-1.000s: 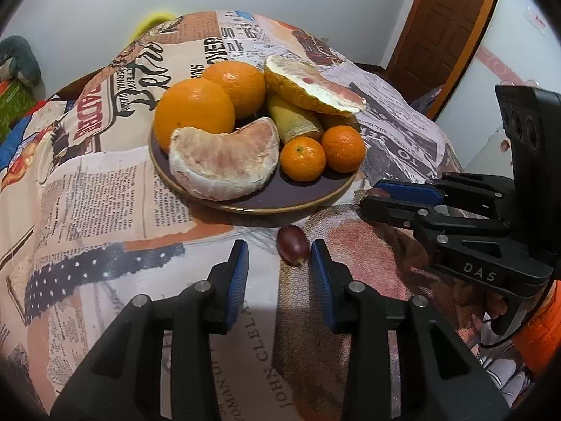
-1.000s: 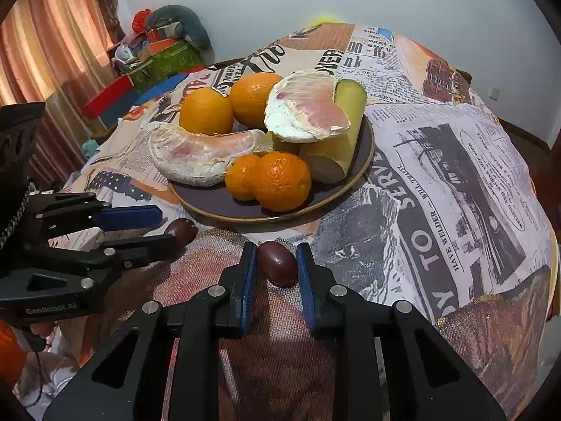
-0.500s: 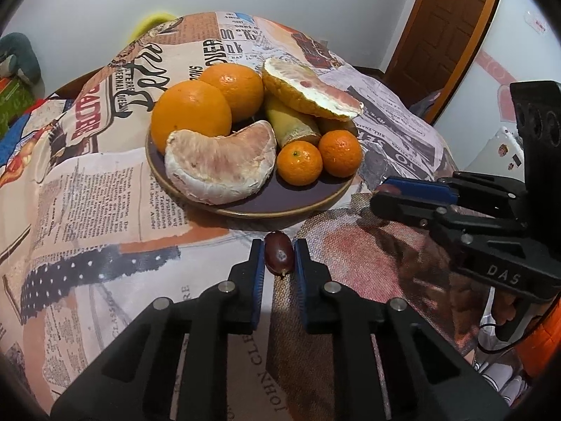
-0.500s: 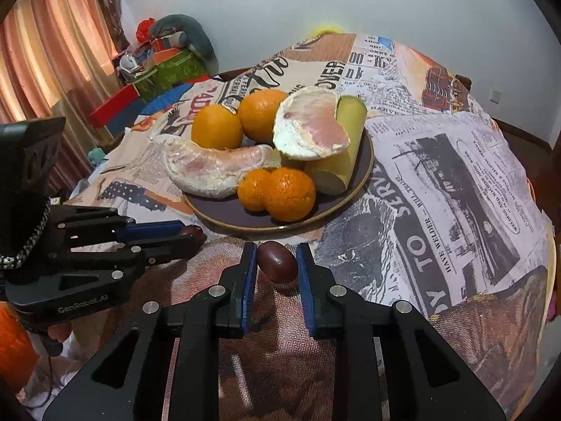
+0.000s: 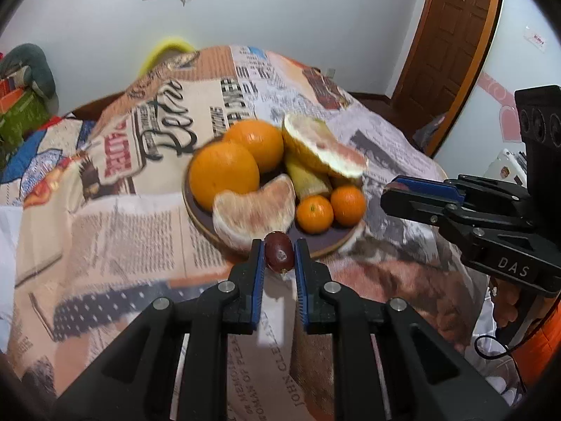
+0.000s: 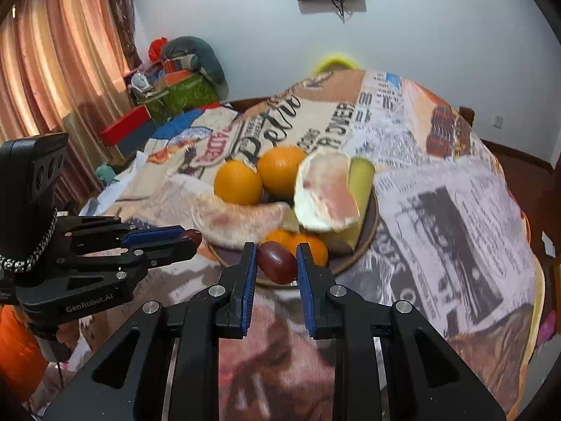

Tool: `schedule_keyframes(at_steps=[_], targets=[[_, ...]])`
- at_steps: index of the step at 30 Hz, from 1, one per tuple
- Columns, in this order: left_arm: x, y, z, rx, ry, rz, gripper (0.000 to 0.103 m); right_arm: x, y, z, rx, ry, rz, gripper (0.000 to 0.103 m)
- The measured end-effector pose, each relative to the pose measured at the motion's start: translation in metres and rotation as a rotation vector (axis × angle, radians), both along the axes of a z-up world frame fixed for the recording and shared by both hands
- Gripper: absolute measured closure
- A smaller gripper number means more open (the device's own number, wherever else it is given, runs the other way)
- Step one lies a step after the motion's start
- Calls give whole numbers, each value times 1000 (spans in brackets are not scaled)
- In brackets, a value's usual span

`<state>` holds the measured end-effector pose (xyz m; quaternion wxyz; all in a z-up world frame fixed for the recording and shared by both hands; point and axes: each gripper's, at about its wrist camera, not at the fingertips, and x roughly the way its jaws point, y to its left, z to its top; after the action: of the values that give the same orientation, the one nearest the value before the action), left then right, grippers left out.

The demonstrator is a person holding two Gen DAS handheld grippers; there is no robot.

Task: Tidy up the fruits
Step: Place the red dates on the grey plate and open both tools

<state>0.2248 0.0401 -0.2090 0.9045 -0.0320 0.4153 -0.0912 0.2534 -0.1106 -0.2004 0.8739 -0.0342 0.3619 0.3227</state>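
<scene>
Left wrist view: my left gripper (image 5: 278, 256) is clamped on a small dark red fruit (image 5: 278, 255), its blue pads (image 5: 258, 263) pressing both sides, the fruit lifted clear of the newspaper-print tablecloth (image 5: 140, 231) and hanging before the near rim of the brown plate (image 5: 336, 245). On the plate lie two large oranges (image 5: 224, 175), two peeled pomelo pieces (image 5: 256, 210), a yellow-green wedge (image 5: 308, 182) and two small mandarins (image 5: 314, 214) toward its right edge. My right gripper (image 5: 396, 194) reaches in from the right side, fingers drawn close together near the plate's right rim; a dark red sliver shows at their tips.

Right wrist view: my right gripper (image 6: 275, 263) is closed on a second dark red fruit (image 6: 277, 262), pinched between its blue pads (image 6: 249, 273) above the cloth, in front of the plate's (image 6: 364, 245) near rim. Behind it sit the mandarins (image 6: 312, 244), the pomelo pieces (image 6: 326, 193) and the oranges (image 6: 238, 182). My left gripper (image 6: 193, 238) comes in from the left edge, its own fruit (image 6: 193, 236) peeping out at the fingertips, beside the plate's left rim. The two grippers are apart.
</scene>
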Motion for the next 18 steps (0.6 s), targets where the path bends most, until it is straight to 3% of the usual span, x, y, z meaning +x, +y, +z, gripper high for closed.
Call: schedule_keyframes(at_steps=[9, 18], targets=[[14, 8, 22, 2, -68, 21, 87, 19, 16, 16, 12, -49, 15, 82], [38, 18, 26, -2, -92, 37, 87, 47, 33, 17, 7, -57, 39, 82]])
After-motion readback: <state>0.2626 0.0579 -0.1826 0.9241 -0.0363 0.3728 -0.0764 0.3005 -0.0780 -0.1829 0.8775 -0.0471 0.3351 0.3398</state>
